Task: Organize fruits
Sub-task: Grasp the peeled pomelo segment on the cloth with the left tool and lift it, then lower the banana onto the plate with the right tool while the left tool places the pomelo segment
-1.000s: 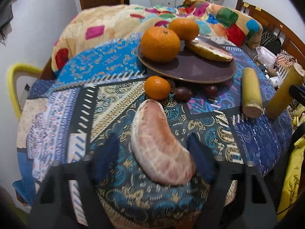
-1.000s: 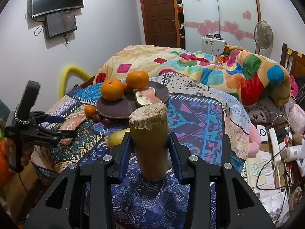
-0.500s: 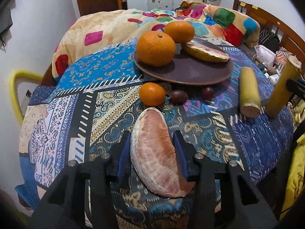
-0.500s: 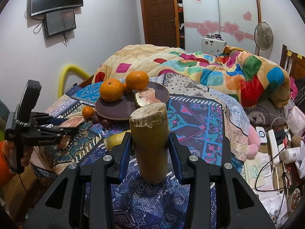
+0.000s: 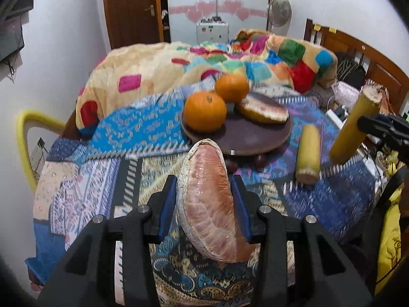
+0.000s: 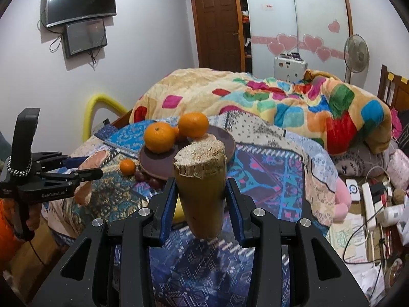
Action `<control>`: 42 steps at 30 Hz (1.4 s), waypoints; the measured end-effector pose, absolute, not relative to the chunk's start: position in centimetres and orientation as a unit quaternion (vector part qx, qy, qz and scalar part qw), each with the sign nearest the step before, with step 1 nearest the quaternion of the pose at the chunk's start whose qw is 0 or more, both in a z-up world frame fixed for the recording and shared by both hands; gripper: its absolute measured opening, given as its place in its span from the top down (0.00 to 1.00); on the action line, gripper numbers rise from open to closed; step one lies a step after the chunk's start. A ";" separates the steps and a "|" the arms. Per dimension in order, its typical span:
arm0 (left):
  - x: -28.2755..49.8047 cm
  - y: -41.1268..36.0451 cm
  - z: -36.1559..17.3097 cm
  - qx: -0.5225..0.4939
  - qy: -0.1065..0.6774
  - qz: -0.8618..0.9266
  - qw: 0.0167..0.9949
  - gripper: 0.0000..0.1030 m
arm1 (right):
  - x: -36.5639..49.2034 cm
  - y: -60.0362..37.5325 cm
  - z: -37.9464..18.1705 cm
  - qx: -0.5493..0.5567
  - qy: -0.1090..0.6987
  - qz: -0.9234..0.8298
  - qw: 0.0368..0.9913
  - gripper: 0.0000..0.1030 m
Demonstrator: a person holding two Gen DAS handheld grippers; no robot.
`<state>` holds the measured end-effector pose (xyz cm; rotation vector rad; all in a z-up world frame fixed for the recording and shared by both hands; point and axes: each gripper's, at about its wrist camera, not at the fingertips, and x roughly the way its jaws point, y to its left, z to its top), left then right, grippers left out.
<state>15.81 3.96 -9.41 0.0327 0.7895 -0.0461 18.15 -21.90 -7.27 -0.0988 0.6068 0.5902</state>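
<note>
My left gripper (image 5: 204, 204) is shut on a peeled pink pomelo wedge (image 5: 208, 204) and holds it lifted above the patterned tablecloth. My right gripper (image 6: 202, 199) is shut on a yellow sugarcane piece (image 6: 200, 186), held upright; it also shows in the left wrist view (image 5: 355, 125). A dark brown plate (image 5: 255, 138) holds two oranges (image 5: 205, 111) and another pomelo wedge (image 5: 263, 111). A small tangerine (image 6: 127, 166) and dark round fruits (image 6: 145, 176) lie on the cloth before the plate. A second sugarcane piece (image 5: 308, 153) lies right of the plate.
The round table (image 5: 76, 192) has a blue patterned cloth. A bed with a colourful quilt (image 5: 255, 58) lies behind it. A yellow chair back (image 5: 24, 138) stands at the left. Cables and clutter (image 6: 370, 204) cover the floor at the right.
My left gripper closed on the pomelo wedge and lifted it off the cloth, tilting up toward the plate. My right gripper still holds the sugarcane, almost unmoved.
</note>
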 end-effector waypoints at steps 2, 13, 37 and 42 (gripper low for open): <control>16.1 3.9 -8.7 0.016 0.374 -0.023 0.927 0.59 | 18.3 -21.6 -6.9 -0.050 0.288 0.289 0.912 0.66; 19.4 3.3 -6.6 0.008 0.338 -0.043 0.940 0.60 | 20.9 -18.6 -6.7 -0.055 0.282 0.304 0.908 0.66; 26.1 3.4 -10.2 0.010 0.360 -0.088 0.929 0.60 | 26.5 -11.9 -8.7 -0.119 0.308 0.325 0.886 0.66; 27.1 3.4 -11.0 0.007 0.366 -0.090 0.926 0.60 | 26.8 -11.7 -10.1 -0.131 0.318 0.324 0.881 0.66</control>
